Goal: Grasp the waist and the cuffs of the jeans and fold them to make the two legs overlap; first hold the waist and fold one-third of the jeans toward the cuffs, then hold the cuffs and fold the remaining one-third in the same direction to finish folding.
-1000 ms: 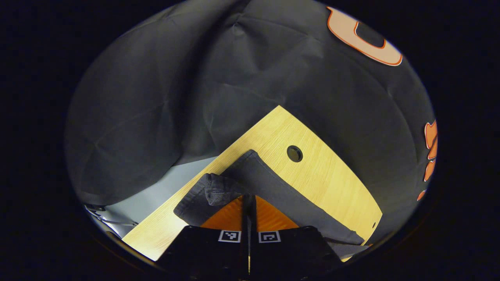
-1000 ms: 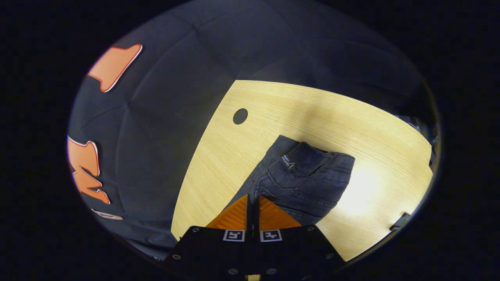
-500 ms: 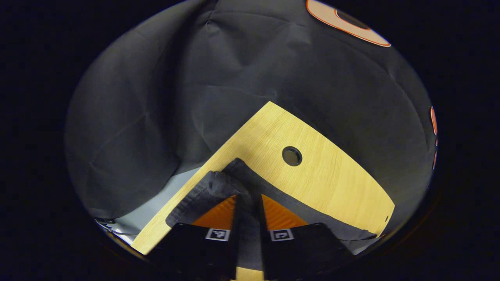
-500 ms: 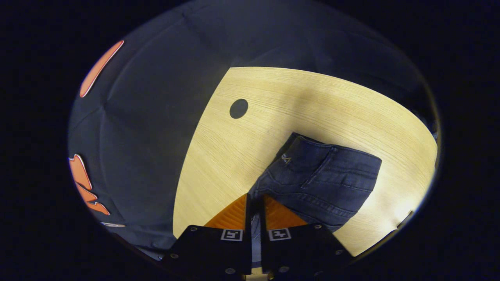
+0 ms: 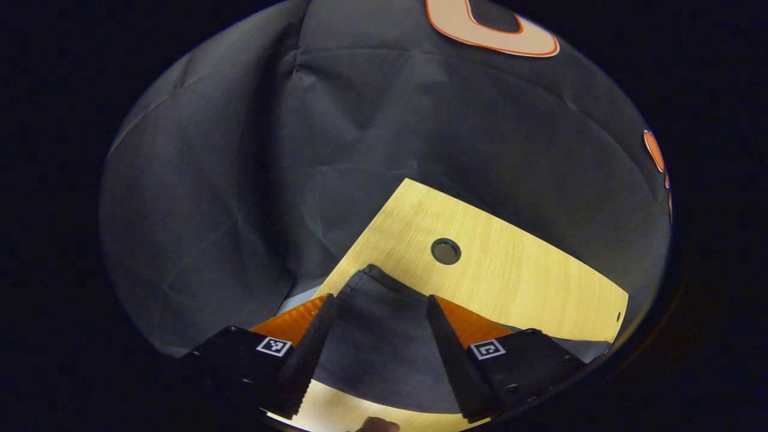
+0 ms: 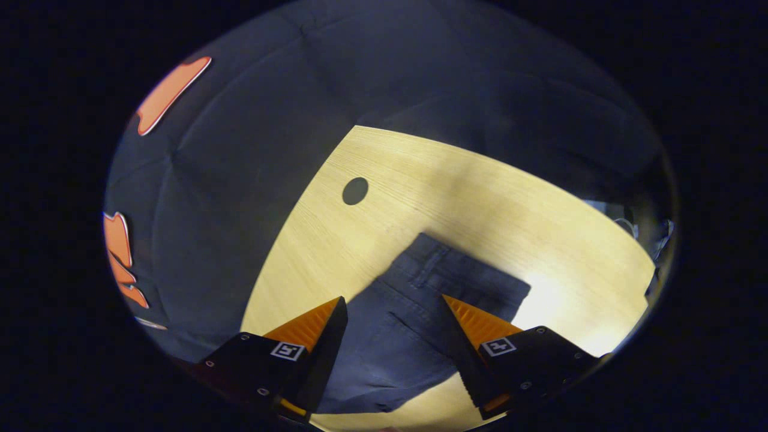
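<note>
Dark blue jeans (image 6: 414,318) lie flat on the light wooden table (image 6: 480,198). In the right gripper view the waist end with belt loops and a pocket seam stretches away from my right gripper (image 6: 393,309), which stands open just above the cloth. My left gripper (image 5: 379,306) is open too, its orange-and-black fingers (image 5: 312,336) spread either side of the jeans (image 5: 384,342). The leg's far corner lies flat near the table's edge. Neither gripper holds any cloth.
A round cable hole (image 5: 446,251) sits in the table (image 5: 522,282) beyond the jeans; the hole (image 6: 355,191) also appears in the right gripper view. The table's left edge runs close to the jeans on the left gripper's side. Black cloth walls surround the table.
Both grippers have opened and let go of the jeans. The lifted cloth has dropped flat onto the table, and both grippers have drawn back a little.
</note>
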The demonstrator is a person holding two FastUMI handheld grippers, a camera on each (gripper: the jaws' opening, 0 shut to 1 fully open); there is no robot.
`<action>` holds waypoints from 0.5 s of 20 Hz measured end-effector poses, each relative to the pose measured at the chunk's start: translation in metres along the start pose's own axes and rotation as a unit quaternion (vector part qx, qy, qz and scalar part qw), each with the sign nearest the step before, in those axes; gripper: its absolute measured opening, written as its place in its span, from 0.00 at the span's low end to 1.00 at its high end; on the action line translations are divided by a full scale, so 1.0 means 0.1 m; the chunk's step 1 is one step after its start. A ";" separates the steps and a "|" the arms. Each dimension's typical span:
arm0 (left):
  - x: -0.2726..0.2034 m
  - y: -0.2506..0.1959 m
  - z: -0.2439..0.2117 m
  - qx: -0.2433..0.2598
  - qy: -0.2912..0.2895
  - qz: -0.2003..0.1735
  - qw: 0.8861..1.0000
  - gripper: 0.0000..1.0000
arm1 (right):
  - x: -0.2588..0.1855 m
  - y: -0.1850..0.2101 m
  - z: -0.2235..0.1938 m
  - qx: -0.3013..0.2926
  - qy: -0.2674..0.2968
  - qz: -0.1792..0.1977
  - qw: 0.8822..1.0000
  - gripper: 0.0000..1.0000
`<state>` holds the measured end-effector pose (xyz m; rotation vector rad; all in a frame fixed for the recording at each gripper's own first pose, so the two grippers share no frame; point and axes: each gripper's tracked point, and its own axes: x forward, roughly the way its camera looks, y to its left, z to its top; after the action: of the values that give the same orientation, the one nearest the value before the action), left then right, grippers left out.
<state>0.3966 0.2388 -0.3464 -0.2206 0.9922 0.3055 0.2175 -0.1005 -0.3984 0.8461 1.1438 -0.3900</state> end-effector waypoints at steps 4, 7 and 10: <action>-0.03 -0.03 -0.04 0.039 -0.023 -0.018 0.999 0.96 | 0.02 -0.34 -0.11 -0.014 0.007 -0.044 0.999 0.99; -0.13 -0.04 0.14 0.080 -0.085 -0.027 0.993 0.96 | 0.14 -0.58 -0.27 -0.014 0.022 -0.068 0.997 0.99; -0.30 -0.10 0.33 0.102 -0.154 -0.031 0.982 0.95 | 0.21 -0.64 -0.41 -0.012 0.043 -0.071 0.997 0.99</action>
<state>0.4107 0.2352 -0.3029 -0.0160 0.7016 0.1730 0.1564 -0.1075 -0.4486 0.7694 1.2893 -0.4592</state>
